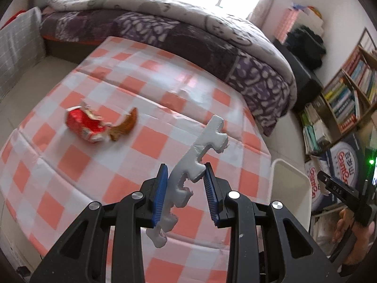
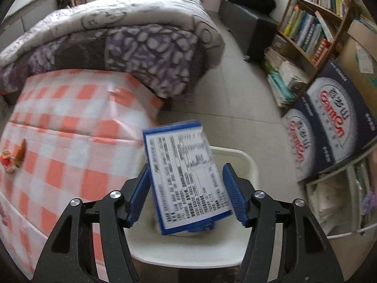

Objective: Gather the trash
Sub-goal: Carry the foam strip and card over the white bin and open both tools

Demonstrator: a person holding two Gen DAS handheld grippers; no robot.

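Left wrist view, left to right: one torn red wrapper [image 1: 86, 125] and one brown scrap [image 1: 126, 125] touching it, both on the orange-white checked tablecloth [image 1: 70, 165]. Left gripper [image 1: 185, 192] clamped on one silver notched blister strip [image 1: 188, 176], held tilted above the cloth. White bin [image 1: 291, 188] just past the table's right edge. Bed with purple-grey quilt [image 1: 188, 30] behind the table; bookshelf [image 1: 346, 94] far right.

Right wrist view: the same wrapper and scrap [image 2: 14, 155] at far left. Right gripper [image 2: 186, 193]: pads spread wide, one blue-white printed carton [image 2: 183, 176] between them, above the bin [image 2: 247, 165]; can't tell if the pads touch it. Two dark boxes [image 2: 329, 127] on the floor at right.
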